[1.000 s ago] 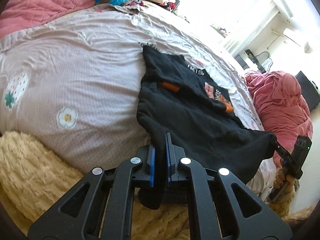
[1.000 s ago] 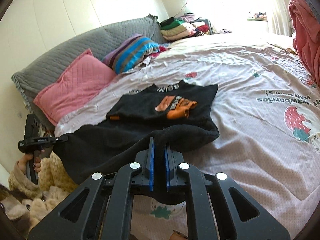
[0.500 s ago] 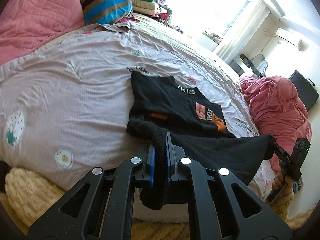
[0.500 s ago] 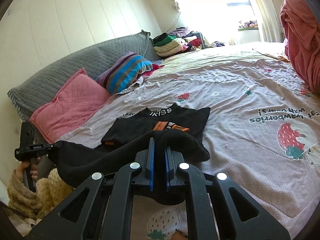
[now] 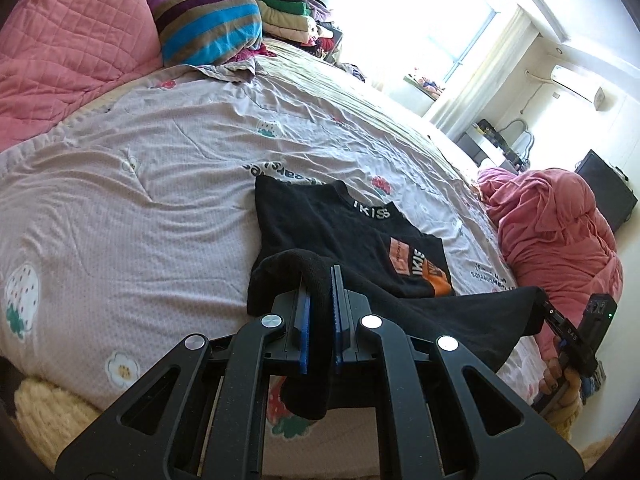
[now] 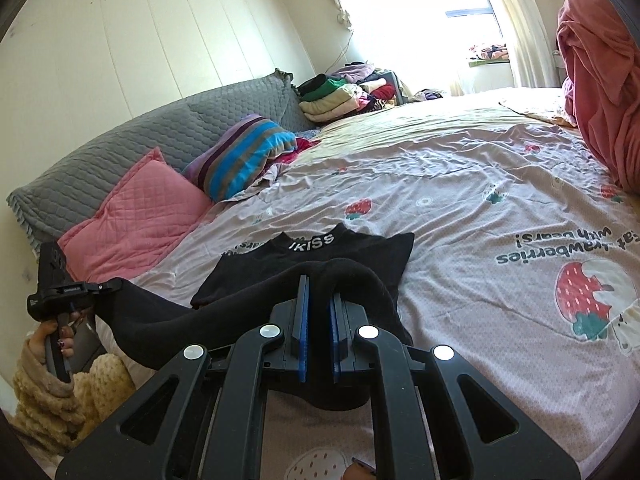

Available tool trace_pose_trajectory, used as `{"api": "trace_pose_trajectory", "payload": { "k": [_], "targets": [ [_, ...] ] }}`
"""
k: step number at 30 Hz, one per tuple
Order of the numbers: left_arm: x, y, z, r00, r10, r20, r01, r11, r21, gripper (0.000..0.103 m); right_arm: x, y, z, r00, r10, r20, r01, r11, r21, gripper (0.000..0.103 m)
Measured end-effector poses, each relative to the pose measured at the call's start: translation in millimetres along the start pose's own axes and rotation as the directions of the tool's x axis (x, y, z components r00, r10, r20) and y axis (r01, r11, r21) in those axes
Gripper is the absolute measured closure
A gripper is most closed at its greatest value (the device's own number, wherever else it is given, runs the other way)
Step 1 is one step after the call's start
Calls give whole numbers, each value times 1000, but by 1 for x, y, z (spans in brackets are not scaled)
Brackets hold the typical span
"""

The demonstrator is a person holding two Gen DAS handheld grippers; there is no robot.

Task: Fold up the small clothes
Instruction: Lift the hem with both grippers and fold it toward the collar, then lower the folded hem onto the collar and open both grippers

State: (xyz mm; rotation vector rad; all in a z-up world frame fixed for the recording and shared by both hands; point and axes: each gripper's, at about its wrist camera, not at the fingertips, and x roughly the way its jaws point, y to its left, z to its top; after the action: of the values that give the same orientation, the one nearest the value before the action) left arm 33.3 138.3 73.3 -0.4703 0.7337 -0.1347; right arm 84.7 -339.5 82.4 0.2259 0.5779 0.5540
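A small black shirt (image 5: 320,220) with an "IKISS" collar and an orange print lies on the strawberry-print bed sheet (image 5: 120,184), collar away from me. Its lower hem is lifted off the bed and stretched between both grippers. My left gripper (image 5: 318,276) is shut on one hem corner, and black cloth drapes over its blue pads. My right gripper (image 6: 318,284) is shut on the other corner in the same way. Each wrist view also shows the other gripper pinching its corner: the right gripper (image 5: 540,306) and the left gripper (image 6: 114,285). In the right wrist view the raised hem hides the shirt's (image 6: 360,252) print.
A pink quilted pillow (image 5: 68,40) and a striped pillow (image 5: 208,20) lie at the head of the bed. A stack of folded clothes (image 6: 340,96) sits beyond them. A pink blanket heap (image 5: 552,232) lies on the bed's far side. A fluffy cream sleeve (image 6: 48,392) covers the arm behind the left gripper.
Both grippers have risen and moved toward the collar with the hem still pinched. The lifted hem now covers more of the shirt's lower half and print.
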Motion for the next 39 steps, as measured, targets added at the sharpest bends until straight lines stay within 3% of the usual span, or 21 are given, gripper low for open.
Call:
{"api": "trace_pose_trajectory", "payload": {
  "k": [22,39],
  "targets": [
    [41,6,45,999,37,21,-37,999,7,100,56,-25,39,999,-51,-5,51,998,29,96],
    [111,32,71,996,69,-51,-70,997,-21,100,130,-54,49,990,-111,-87,116,992,51,95]
  ]
}}
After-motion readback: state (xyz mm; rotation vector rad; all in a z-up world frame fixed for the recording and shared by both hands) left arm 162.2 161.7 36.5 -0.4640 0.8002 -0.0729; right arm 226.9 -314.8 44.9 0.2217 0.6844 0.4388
